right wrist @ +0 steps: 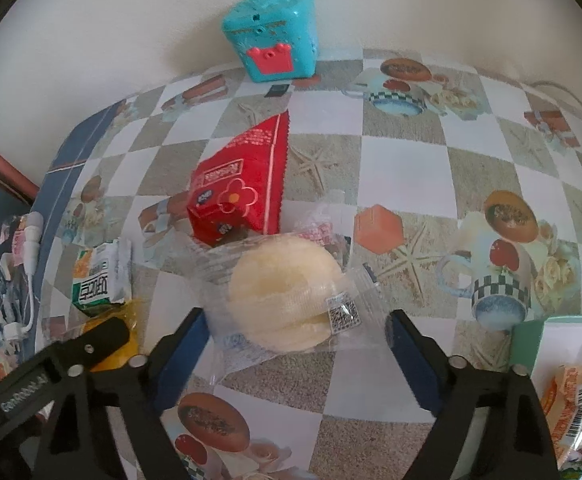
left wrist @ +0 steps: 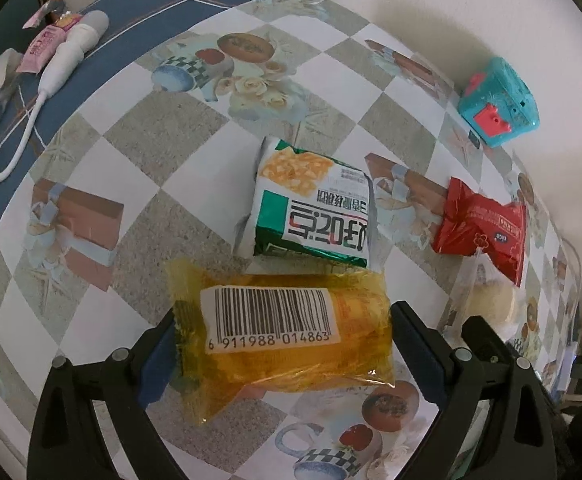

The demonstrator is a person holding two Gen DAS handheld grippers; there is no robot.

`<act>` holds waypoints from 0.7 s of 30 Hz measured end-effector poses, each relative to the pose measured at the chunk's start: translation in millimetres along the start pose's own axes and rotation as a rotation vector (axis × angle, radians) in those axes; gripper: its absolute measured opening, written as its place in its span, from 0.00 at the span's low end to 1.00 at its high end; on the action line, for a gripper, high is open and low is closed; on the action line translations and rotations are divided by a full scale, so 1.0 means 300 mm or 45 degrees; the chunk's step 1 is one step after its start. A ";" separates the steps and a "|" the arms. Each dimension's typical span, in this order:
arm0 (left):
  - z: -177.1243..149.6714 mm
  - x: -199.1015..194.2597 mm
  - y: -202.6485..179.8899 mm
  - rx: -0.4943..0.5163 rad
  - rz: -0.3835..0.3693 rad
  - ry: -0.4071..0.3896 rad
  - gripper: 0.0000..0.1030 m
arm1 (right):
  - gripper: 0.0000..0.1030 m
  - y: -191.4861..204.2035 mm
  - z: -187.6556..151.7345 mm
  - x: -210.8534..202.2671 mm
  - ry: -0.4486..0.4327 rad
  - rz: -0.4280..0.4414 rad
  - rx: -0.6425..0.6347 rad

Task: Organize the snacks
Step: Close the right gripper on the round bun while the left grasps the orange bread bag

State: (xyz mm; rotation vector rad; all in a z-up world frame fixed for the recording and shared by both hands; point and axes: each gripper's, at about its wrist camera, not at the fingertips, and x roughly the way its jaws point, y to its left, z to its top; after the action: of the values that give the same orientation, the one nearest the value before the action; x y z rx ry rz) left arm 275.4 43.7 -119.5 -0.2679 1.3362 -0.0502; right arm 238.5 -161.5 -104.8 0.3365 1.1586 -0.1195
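In the left wrist view a yellow snack pack (left wrist: 283, 340) with a barcode lies between the pads of my left gripper (left wrist: 281, 354); both pads touch its ends. Beyond it lie a green-and-white pack (left wrist: 315, 208) and a red pack (left wrist: 483, 228). In the right wrist view my right gripper (right wrist: 297, 340) is open around a clear-wrapped pale round cake (right wrist: 287, 296); the pads stand apart from it. The red pack (right wrist: 243, 188) lies just beyond the cake. The green pack (right wrist: 99, 280) and the left gripper's finger (right wrist: 95, 340) show at left.
A teal toy box (left wrist: 499, 104) stands against the wall, also in the right wrist view (right wrist: 275, 36). A white charger and cable (left wrist: 67, 56) lie on the blue cloth at left. A green-edged container (right wrist: 563, 360) with orange snack packs (right wrist: 571, 408) sits at lower right.
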 end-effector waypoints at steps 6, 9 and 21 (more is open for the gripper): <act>0.004 0.010 -0.022 0.013 0.000 -0.003 0.92 | 0.78 0.009 -0.008 -0.013 -0.007 -0.012 -0.025; -0.001 0.001 -0.031 0.032 0.013 -0.013 0.90 | 0.72 0.016 -0.017 -0.027 -0.010 -0.010 -0.040; -0.027 -0.025 -0.008 0.009 0.000 0.008 0.87 | 0.64 0.033 -0.083 -0.068 0.004 -0.027 -0.084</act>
State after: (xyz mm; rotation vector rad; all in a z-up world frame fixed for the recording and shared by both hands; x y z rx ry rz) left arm 266.0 41.4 -113.6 -0.2616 1.3420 -0.0559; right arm 211.1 -145.7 -93.0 0.2661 1.1669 -0.0992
